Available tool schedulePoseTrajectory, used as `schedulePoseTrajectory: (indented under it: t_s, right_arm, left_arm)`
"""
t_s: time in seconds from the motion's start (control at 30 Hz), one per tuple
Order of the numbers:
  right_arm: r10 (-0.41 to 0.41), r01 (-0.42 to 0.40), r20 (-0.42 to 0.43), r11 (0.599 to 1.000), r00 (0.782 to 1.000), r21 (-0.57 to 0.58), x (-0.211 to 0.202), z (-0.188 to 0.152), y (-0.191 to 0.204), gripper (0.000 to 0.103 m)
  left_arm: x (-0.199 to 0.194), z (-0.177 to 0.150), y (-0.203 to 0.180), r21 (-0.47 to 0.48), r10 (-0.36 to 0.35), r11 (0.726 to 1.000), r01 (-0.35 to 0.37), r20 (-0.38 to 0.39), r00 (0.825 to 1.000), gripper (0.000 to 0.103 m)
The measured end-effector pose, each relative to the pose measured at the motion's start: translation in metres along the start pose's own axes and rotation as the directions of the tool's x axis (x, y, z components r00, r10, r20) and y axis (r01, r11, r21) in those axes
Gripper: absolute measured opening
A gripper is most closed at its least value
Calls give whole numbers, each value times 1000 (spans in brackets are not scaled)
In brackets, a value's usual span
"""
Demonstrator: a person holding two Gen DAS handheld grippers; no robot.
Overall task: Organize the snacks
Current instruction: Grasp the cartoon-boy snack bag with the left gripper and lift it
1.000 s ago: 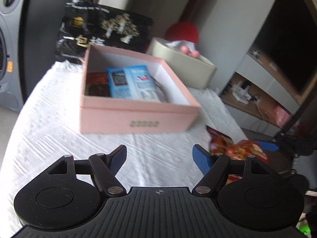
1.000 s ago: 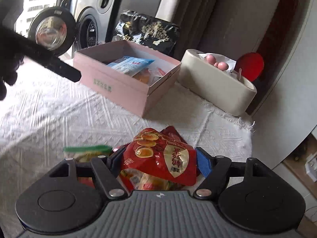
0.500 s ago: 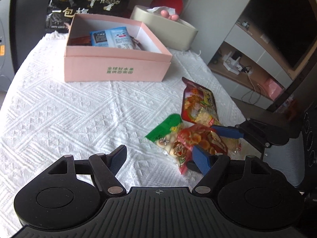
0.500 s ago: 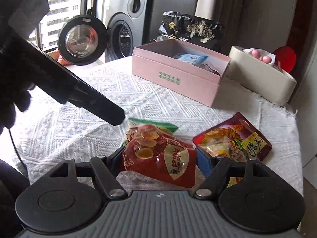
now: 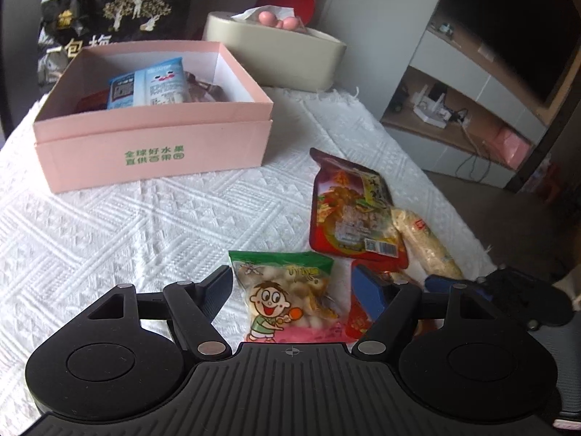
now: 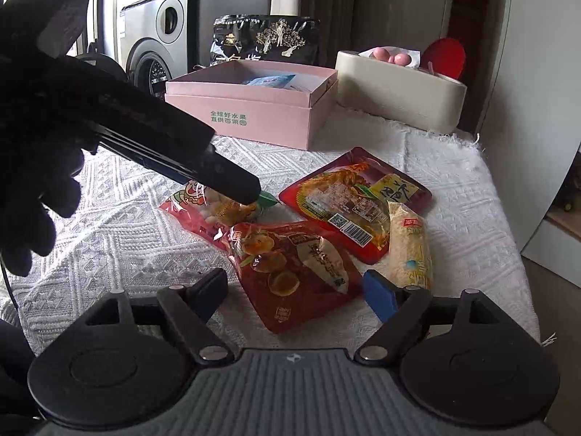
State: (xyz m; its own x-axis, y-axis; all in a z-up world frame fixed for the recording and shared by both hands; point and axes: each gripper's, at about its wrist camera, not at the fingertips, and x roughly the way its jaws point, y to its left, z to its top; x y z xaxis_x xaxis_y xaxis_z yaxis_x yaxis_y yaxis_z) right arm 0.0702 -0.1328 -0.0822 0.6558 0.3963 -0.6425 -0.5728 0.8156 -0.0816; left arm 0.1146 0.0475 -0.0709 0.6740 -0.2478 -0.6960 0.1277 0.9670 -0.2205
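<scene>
Left gripper (image 5: pixel 292 290) fingers spread, straddling the cartoon-boy snack bag (image 5: pixel 287 294). Right gripper (image 6: pixel 296 287) released, straddling the red snack pouch (image 6: pixel 296 269). Farther: red noodle packet (image 6: pixel 354 200), pale yellow packet (image 6: pixel 408 247) right. Far left: pink box (image 5: pixel 152 145) holding a blue packet (image 5: pixel 147 87).

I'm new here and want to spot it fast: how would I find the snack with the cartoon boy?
Start at the pink box on the white tablecloth, then look toward the loose snacks nearer the camera. The cartoon-boy packet lies leftmost of them, between the left gripper's open fingers. Only it has a green top strip; its neighbours are red or pale yellow.
</scene>
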Motion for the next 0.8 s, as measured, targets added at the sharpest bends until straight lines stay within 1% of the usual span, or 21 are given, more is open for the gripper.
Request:
schedulePoseTrajectory:
  t_s: [0.1, 0.17, 0.23, 0.3, 0.33, 0.37, 0.43, 0.47, 0.53, 0.63, 0.7, 0.8]
  right_arm:
    - [-6, 6, 12, 1000, 1000, 10, 0, -2, 0, 86]
    - [-2, 2, 24, 1000, 1000, 18, 1, -4, -2, 86]
    - [3, -4, 28, 1000, 1000, 24, 0, -5, -3, 87]
    - [15, -16, 24, 999, 1000, 33, 0, -5, -6, 87]
    - [24, -25, 21, 999, 999, 41, 0, -6, -7, 87]
    - [35, -36, 18, 998, 999, 49, 1, -6, -9, 88]
    - [55, -56, 14, 996, 998, 62, 2, -6, -11, 91]
    - [62, -62, 13, 996, 998, 62, 2, -6, -12, 92]
    - [64, -64, 9, 996, 998, 56, 3, -6, -11, 93]
    - [65, -66, 8, 996, 998, 53, 4, -6, -10, 94]
    - [66, -67, 10, 996, 998, 53, 4, -6, -11, 94]
    - [66, -66, 13, 996, 998, 53, 4, -7, -10, 94]
  left_arm:
    - [4, -8, -7, 100, 53, 994, -52, -14, 998, 77]
    - [0, -14, -8, 147, 83, 986, -82, 0, 997, 76]
    - [-5, -16, -1, 145, 94, 985, -94, 4, 996, 77]
    - [-11, -18, 8, 136, 127, 982, -128, 11, 992, 77]
    - [-13, -19, 13, 130, 134, 982, -135, 14, 991, 73]
    - [-16, -19, 16, 127, 124, 984, -125, 17, 992, 72]
    - [-21, -20, 20, 133, 57, 989, -58, 11, 998, 72]
    - [-24, -19, 18, 150, 26, 988, -28, 10, 1000, 72]
    - [-26, -19, 8, 235, 3, 972, -6, 13, 1000, 72]
    - [-26, -17, -8, 368, 27, 929, -33, 22, 999, 72]
    - [-26, -12, -14, 416, 29, 909, -37, 25, 999, 72]
    - [-26, -9, -21, 470, 5, 883, -12, 15, 1000, 72]
